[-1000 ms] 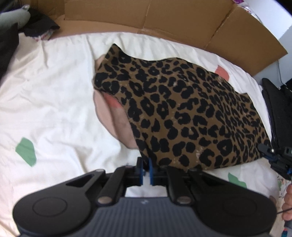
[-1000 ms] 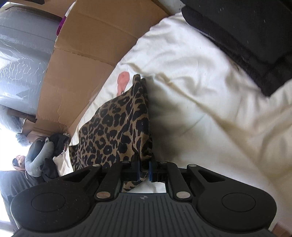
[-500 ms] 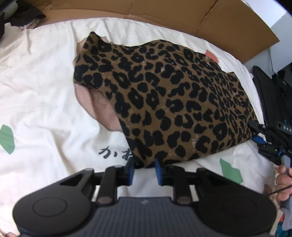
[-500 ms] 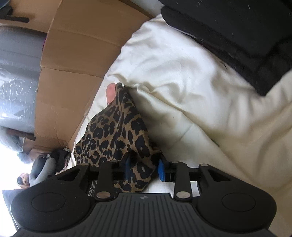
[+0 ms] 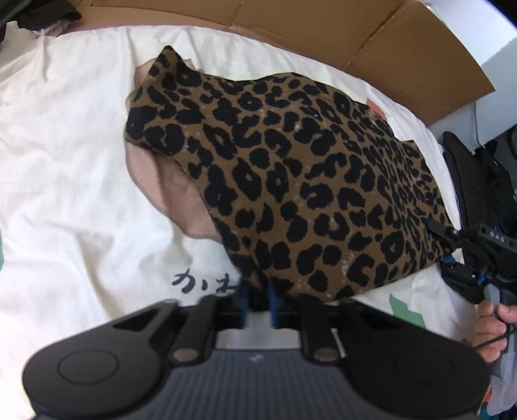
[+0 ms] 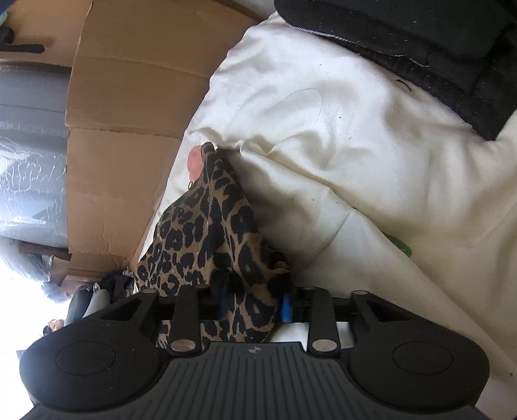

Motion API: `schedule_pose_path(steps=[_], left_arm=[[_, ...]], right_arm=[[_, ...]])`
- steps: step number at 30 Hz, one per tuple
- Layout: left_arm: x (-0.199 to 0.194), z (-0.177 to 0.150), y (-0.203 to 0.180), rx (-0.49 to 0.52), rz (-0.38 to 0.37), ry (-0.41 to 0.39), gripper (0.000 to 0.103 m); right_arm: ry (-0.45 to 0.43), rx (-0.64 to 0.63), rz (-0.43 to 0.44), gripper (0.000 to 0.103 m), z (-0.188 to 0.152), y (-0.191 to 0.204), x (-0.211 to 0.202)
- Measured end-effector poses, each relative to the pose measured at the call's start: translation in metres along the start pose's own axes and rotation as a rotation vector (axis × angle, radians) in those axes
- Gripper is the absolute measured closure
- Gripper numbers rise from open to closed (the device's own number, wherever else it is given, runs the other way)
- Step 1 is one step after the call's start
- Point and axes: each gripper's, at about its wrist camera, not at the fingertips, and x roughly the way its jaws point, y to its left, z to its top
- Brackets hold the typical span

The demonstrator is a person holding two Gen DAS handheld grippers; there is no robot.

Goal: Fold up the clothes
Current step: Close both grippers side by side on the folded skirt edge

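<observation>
A leopard-print garment point(image 5: 307, 181) lies folded on the white bed sheet point(image 5: 71, 181), over a pink printed patch. My left gripper point(image 5: 257, 302) has its blue pads drawn close on the garment's near corner, with dark fabric pinched between them. In the right wrist view the same garment point(image 6: 210, 232) runs away from me along the sheet. My right gripper point(image 6: 253, 300) stands open, and the garment's end drapes loosely between its blue pads. The left wrist view shows that right gripper point(image 5: 452, 248) at the garment's right corner, held by a hand point(image 5: 494, 326).
Brown cardboard point(image 5: 404, 48) lines the far edge of the bed. Black fabric items point(image 6: 420, 42) lie beside the sheet on the right. Dark clothes point(image 5: 38, 13) are piled at the far left corner. The sheet point(image 6: 339, 129) is rumpled near the right gripper.
Both grippers were shut on the garment a second ago, then opened. The left has since narrowed on the near corner again; the right stays open with fabric lying between its pads.
</observation>
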Motion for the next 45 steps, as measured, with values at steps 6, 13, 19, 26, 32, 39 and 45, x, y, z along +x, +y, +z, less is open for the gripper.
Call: schedule_pose_path(steps=[6, 13, 19, 26, 32, 39, 45], left_arm=[[-0.021, 0.003, -0.002, 0.016, 0.003, 0.025, 0.098], [-0.04, 0.003, -0.004, 0.033, 0.032, 0.043, 0.099], [-0.049, -0.005, -0.004, 0.056, 0.049, 0.064, 0.099], [-0.044, -0.007, -0.014, 0.05, 0.075, 0.093, 0.099], [-0.048, -0.014, -0.014, 0.054, 0.091, 0.129, 0.099], [-0.03, -0.013, -0.03, 0.066, 0.072, 0.178, 0.098], [-0.016, -0.019, -0.046, 0.099, 0.032, 0.226, 0.098]], right_arm=[[-0.008, -0.035, 0.017, 0.096, -0.005, 0.01, -0.008], [0.035, -0.057, 0.024, 0.096, -0.018, 0.019, -0.018], [0.075, -0.073, 0.017, 0.096, -0.034, 0.02, -0.023], [0.111, -0.097, 0.008, 0.096, -0.054, 0.026, -0.029], [0.154, -0.093, 0.013, 0.096, -0.073, 0.026, -0.03], [0.135, -0.123, 0.006, 0.096, -0.068, 0.03, -0.034], [0.093, -0.132, -0.006, 0.096, -0.054, 0.029, -0.039]])
